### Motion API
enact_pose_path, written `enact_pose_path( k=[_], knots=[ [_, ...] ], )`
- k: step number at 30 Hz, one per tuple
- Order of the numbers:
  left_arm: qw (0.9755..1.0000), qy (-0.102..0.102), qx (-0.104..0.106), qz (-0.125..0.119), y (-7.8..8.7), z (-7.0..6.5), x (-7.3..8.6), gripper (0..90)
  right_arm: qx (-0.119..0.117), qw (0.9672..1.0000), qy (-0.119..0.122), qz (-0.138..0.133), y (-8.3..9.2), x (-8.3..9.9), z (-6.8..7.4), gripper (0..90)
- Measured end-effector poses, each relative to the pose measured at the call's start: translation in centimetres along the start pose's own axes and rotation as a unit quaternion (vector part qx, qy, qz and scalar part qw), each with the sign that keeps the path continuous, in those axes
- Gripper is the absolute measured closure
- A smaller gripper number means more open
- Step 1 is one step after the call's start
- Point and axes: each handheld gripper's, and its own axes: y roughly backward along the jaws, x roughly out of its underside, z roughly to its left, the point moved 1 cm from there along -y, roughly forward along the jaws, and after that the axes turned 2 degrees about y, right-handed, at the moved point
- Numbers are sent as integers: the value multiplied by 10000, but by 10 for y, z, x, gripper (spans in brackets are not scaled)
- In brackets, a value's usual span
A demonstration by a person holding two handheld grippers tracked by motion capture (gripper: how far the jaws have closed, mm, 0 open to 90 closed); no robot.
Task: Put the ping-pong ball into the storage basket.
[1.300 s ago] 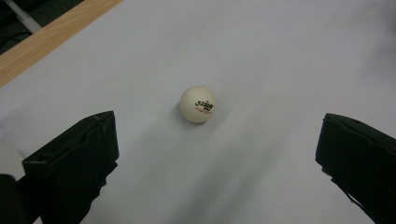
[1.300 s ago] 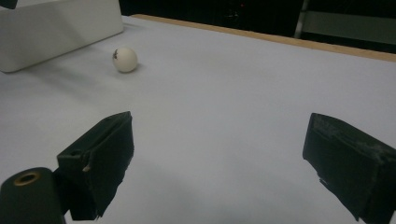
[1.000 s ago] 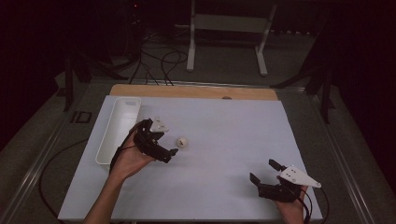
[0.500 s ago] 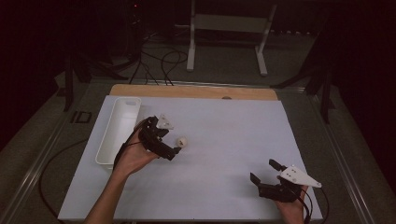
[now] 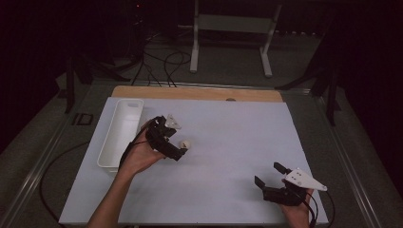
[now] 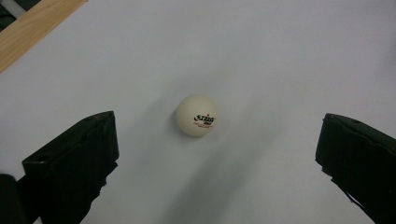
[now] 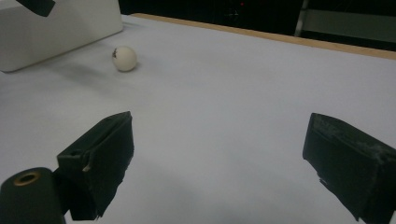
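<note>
The white ball lies on the pale sheet that covers the counter, toward the sheet's left half, with bare sheet open on every side of it. The left tongs hover just over it, jaws spread wide. In the left gripper view the ball sits between the two black jaws and a little beyond their tips, touching neither. It is a smooth, matte, round ball with a small red and black printed mark on its side.

Just left of the left hand stands a long white tray, a plain rectangular bin with low walls, lying parallel to the sheet's left edge. The hand covers part of its right wall in the high view. A strip of bare wood runs along the counter's far edge beyond the sheet.

The right tongs rest near the sheet's front right corner, well apart from the ball, also wide open and holding nothing. In the right gripper view the ball shows far off beside the tray's wall, and a wide stretch of bare sheet lies between.

The room beyond the counter is dark; cables and a metal stand's legs on the floor are only dimly made out. The right hand is cut off by the bottom edge.
</note>
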Motion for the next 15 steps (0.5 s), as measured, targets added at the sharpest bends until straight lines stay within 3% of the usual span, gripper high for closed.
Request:
enact_pose_path(
  k=[15],
  knots=[
    [9998, 56, 37, 187, -12, 5, -9, 0, -16, 10000, 1, 14, -1, 1, 0, 84]
  ],
)
